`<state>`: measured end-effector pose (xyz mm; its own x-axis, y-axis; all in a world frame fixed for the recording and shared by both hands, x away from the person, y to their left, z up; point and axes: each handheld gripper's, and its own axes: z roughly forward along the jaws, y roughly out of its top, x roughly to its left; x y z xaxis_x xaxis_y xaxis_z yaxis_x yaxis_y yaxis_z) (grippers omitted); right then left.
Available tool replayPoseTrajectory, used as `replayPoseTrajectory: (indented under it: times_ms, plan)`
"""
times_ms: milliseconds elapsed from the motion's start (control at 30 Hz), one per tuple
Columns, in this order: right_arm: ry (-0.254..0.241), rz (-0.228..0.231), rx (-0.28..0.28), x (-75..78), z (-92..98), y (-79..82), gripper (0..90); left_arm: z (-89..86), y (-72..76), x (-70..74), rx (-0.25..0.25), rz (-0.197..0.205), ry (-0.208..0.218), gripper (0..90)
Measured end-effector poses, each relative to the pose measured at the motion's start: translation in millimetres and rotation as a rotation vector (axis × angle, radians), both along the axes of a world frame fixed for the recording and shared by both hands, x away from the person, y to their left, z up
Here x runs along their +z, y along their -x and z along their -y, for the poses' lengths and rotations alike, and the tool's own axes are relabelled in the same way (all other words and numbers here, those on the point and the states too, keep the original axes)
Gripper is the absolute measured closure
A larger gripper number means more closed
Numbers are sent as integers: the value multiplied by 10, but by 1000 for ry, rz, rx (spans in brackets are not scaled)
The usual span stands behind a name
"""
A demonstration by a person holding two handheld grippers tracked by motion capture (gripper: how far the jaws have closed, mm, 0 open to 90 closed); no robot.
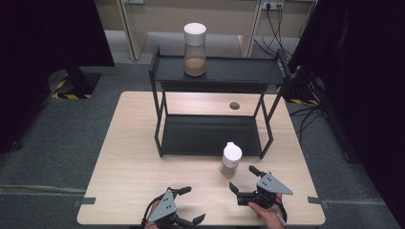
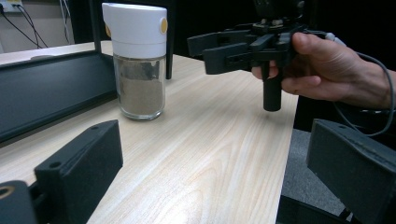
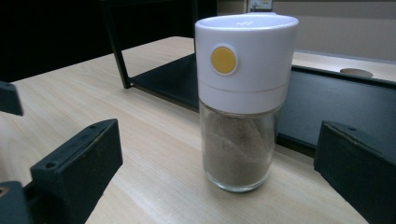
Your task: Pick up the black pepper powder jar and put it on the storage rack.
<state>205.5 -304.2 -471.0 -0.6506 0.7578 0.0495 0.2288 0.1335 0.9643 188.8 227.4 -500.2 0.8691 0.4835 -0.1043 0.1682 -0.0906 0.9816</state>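
Note:
A small glass shaker (image 1: 231, 160) with brown powder and a white cap stands on the wooden table (image 1: 129, 157), just in front of the black shelf's lower tier (image 1: 210, 134). My right gripper (image 1: 242, 178) is open near it, jaws pointing at it. In the right gripper view the shaker (image 3: 240, 116) stands upright just ahead of the open right gripper (image 3: 219, 154). My left gripper (image 1: 192, 205) is open near the table's front edge, with nothing between its jaws. The left gripper view has the shaker (image 2: 140, 79) beyond my open left gripper (image 2: 215, 177), with the hand-held right gripper (image 2: 233, 46) beside it.
A larger jar (image 1: 195, 50) with a white lid and brown contents stands on the shelf's top tier (image 1: 239, 71). A round cable hole (image 1: 234, 105) sits in the table behind the shelf. Bare wood lies left of the shelf and along the front.

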Motion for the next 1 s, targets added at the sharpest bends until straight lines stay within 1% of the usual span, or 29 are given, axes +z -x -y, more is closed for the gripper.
replayPoseTrajectory:
  times_ms: [33,167,267,333,500,533,633,767,800,833,967,1000]
  plan:
    - [3,0,-13,-2,-13,-22,14,1,0,-3,1,-1,0,31]
    - [-1,3,-27,-4,-6,-56,15,3,-6,-5,-1,-6,-1,31]
    - [-6,8,-35,10,-15,-112,18,9,-10,-11,-2,-11,-6,31]
    - [-4,7,-35,15,-26,-132,20,10,-10,-13,-3,-10,-3,32]
    - [6,9,-27,21,-95,-247,27,3,-11,-13,1,-12,-3,31]
    - [5,5,-26,21,-124,-291,31,3,-13,-14,-1,-14,0,32]
    - [9,4,-25,22,-154,-326,37,1,-12,-15,-4,-14,1,32]
    - [20,0,-24,23,-215,-409,68,-9,-20,-24,-8,-21,11,32]
    - [20,0,-24,23,-215,-409,68,-9,-20,-24,-8,-21,11,32]
    - [20,3,-29,22,-238,-430,92,-10,-20,-24,-8,-22,12,32]
    - [19,0,-43,24,-266,-463,124,-10,-24,-26,-9,-24,14,32]
    - [20,-7,-46,20,-277,-490,139,-10,-25,-28,-10,-27,13,32]
